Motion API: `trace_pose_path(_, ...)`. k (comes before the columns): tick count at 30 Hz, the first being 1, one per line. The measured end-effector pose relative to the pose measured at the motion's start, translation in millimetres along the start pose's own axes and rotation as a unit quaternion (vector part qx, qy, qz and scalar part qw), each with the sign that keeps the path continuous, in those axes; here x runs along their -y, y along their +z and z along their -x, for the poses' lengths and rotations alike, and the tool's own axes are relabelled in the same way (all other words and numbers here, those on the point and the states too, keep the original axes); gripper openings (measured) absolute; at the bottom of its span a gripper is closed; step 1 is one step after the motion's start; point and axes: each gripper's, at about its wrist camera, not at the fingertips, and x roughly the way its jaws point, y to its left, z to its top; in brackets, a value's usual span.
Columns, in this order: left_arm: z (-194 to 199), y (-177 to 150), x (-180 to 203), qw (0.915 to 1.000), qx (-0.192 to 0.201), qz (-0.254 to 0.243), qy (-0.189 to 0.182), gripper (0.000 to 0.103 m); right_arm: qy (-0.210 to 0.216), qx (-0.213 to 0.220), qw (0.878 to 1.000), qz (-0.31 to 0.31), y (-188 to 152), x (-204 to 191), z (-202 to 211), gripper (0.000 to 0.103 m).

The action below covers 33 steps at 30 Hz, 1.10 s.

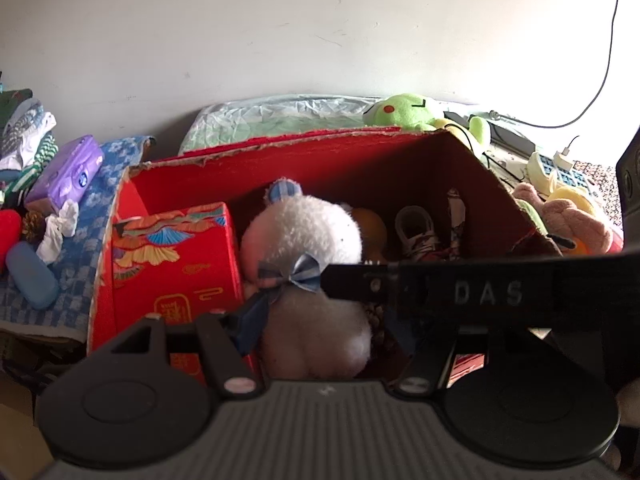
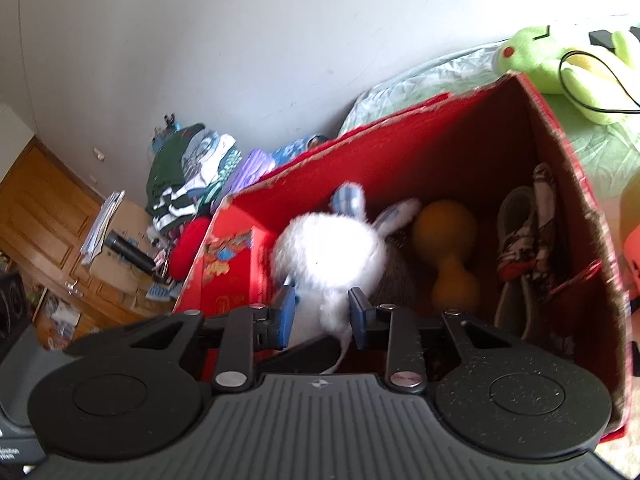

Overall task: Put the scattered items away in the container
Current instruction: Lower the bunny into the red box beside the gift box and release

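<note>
A red cardboard box (image 1: 360,168) (image 2: 420,132) stands open on the bed. Over it hangs a white plush bunny (image 1: 304,232) (image 2: 332,256) with a blue bow, between both grippers. My left gripper (image 1: 320,320) has its blue left pad (image 1: 250,316) against the bunny's lower body; its other finger is hidden behind the black side of the right gripper's body (image 1: 480,292). My right gripper (image 2: 323,314) is shut on a thin white tuft at the bunny's bottom. Inside the box lie a small red gift box (image 1: 176,256), an orange gourd-shaped toy (image 2: 448,248) and a shoe (image 2: 520,248).
A green frog plush (image 1: 404,112) (image 2: 560,60) lies behind the box, with a pink plush (image 1: 568,216) and a calculator (image 1: 560,168) to its right. Left of the box are a purple tissue pack (image 1: 68,172), a blue case (image 1: 32,276) and piled clothes (image 2: 188,176).
</note>
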Motion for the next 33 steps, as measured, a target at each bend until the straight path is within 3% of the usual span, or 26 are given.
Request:
trace_pose_path(8,-2,2,-1,0.9997,-0.017,0.017,0.008,0.075,0.0,0.017,1.0,-0.01,-1,0,10,0.035)
trace_pose_path(10,2,3,2,0.9998,-0.012,0.014,0.012,0.08,-0.004,0.025,1.0,-0.006,0,-1,15,0.036)
trace_pose_path(12,8,4,6,0.9997,-0.001,0.01,0.024,0.093,-0.007,0.031,0.999,-0.005,-1,-3,20,0.04)
trace_pose_path(13,11,5,8,0.9995,0.006,0.006,0.031,0.095,-0.012,0.033,0.999,-0.003,-1,-4,22,0.042)
trace_pose_path(33,28,-2,10,0.9974,0.007,0.021,0.068,0.098,-0.045,0.044,0.998,0.009,-14,-13,43,0.042)
